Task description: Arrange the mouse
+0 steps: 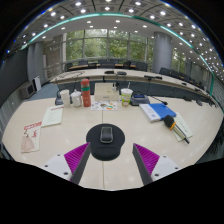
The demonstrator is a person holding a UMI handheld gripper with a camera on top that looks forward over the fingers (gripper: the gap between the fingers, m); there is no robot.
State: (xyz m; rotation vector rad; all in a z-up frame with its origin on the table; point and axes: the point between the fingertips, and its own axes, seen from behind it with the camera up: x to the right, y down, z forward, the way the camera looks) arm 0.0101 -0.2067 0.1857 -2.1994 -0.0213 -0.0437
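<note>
A dark mouse (106,133) lies on a round black mouse pad (93,147) on the pale table, just ahead of my fingers and centred between them. My gripper (111,160) is open, with the purple pads (76,156) spread wide at either side of the pad's near edge. Nothing is held between the fingers.
Beyond the mouse stand an orange bottle (86,92), white cups (65,97), a green-lidded cup (126,96) and papers. A blue book (156,112) and pens lie to the right, a leaflet (31,136) to the left. Desks and chairs fill the room behind.
</note>
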